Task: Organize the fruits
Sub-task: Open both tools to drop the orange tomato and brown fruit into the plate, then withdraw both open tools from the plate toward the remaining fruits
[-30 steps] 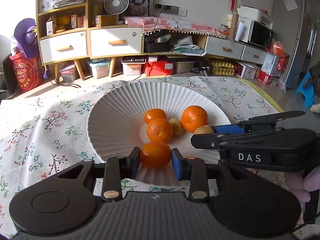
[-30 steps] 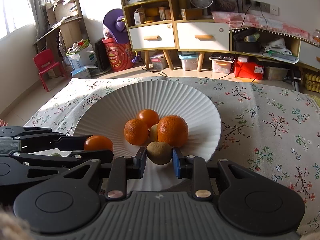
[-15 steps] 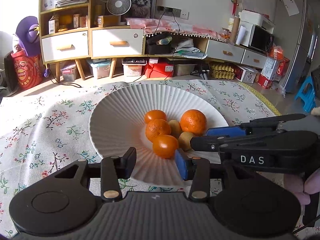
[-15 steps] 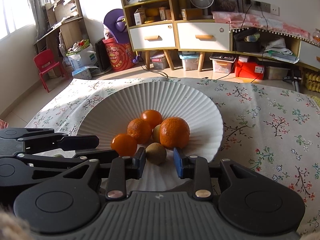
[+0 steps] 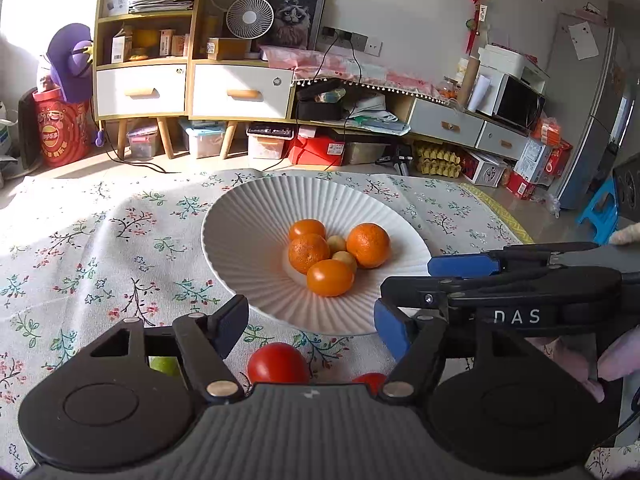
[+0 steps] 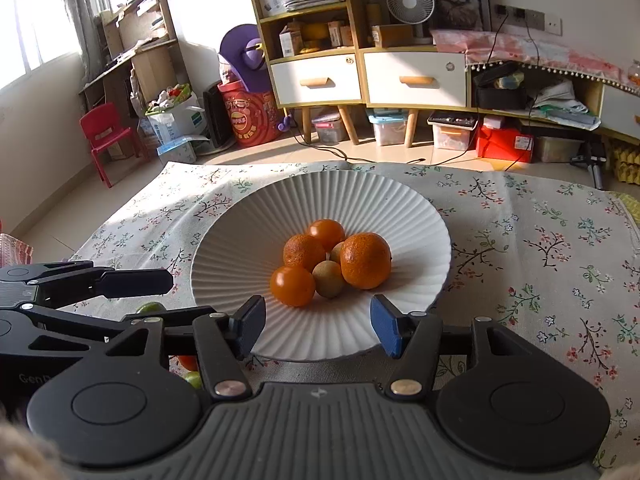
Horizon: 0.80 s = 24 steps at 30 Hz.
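Note:
A white ribbed plate [image 5: 248,248] [image 6: 240,240] on the floral cloth holds several oranges [image 5: 330,277] [image 6: 365,261] and two small brownish fruits [image 6: 329,279]. My left gripper [image 5: 312,322] is open and empty, pulled back from the plate's near rim. A red tomato [image 5: 277,363] lies on the cloth just below it, a second red fruit [image 5: 370,380] and a green fruit [image 5: 164,365] partly hidden by the fingers. My right gripper [image 6: 318,326] is open and empty over the plate's near rim. The left gripper [image 6: 132,282] shows at its left.
The floral tablecloth [image 6: 540,248] covers the table. Green fruits [image 6: 151,307] and a red one [image 6: 188,361] lie near the left gripper in the right wrist view. Shelves, drawers and boxes stand on the floor beyond the table's far edge.
Both grippers let go of their fruit, an orange from the left and a brownish fruit from the right, opened wide and drew back from the plate. Both fruits now rest in the pile.

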Available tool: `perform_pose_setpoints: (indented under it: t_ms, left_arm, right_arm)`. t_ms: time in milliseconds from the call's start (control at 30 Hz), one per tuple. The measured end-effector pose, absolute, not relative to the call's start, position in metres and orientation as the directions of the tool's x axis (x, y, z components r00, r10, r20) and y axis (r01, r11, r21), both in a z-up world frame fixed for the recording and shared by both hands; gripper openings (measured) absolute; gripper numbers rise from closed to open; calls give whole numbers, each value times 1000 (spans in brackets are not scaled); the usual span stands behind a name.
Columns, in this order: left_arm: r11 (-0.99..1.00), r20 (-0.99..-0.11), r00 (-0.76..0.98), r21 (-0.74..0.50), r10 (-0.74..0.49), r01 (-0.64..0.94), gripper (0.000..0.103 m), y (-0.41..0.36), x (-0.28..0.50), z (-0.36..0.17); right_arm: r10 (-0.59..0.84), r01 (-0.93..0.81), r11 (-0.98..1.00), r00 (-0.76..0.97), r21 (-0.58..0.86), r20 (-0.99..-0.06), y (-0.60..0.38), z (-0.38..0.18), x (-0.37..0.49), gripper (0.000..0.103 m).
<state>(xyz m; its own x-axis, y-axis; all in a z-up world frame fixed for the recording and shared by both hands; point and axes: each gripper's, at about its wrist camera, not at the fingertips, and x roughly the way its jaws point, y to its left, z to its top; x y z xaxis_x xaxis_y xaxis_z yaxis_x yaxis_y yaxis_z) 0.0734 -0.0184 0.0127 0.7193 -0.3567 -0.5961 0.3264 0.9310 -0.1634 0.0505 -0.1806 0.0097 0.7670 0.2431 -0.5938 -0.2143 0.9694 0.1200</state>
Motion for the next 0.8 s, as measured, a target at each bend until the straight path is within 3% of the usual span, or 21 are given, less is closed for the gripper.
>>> perform_pose_setpoints:
  t_ms: [500,800]
  left_arm:
    - [940,-599,724,-195,-341,281,102,6,49,13]
    - [945,-615,718,-187,-325,268,103,17,38,7]
  right_arm:
    - [252,-230,967,767,113,-590,-176,6,30,82]
    - [245,-237,967,762,94,-599,-173,-1,16,88]
